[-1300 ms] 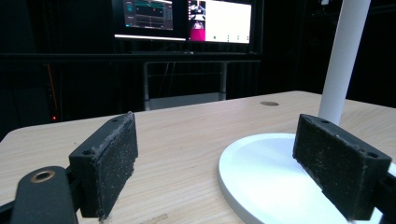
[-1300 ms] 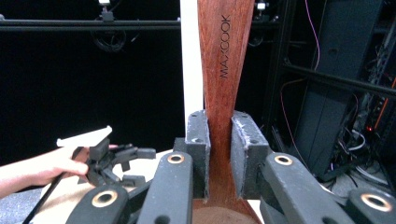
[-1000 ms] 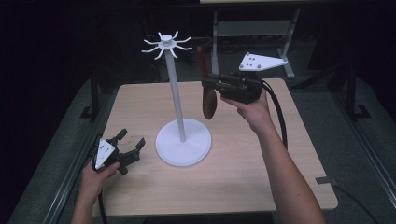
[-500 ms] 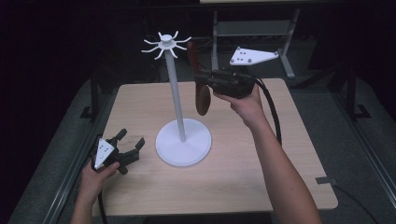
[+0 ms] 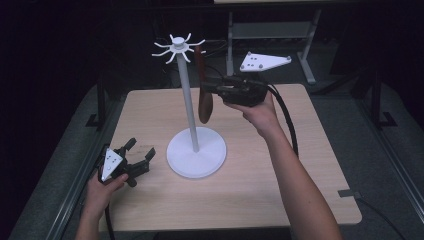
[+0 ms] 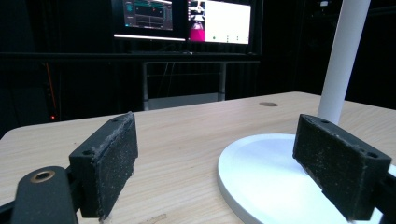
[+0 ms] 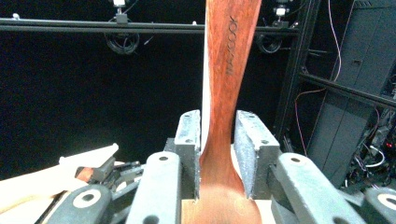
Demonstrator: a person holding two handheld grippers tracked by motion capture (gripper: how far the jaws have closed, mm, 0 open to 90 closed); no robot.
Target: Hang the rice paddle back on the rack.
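You are working in a lab or recording studio: black walls close round a lone wooden tabletop (image 5: 260, 200), two lit monitors (image 6: 187, 18) sit behind it on a metal frame (image 6: 182, 79), and a dark equipment rack (image 7: 355, 93) strung with cables (image 7: 336, 42) stands nearby.

In the right gripper view the wooden spoon (image 7: 229, 84) runs off the top edge, so its handle end is hidden, and its bowl blurs out below the jaws. Whether the pads (image 7: 189, 140) press it cannot be told. In the left gripper view the white stand (image 6: 343, 60) is cut off above the jaws.
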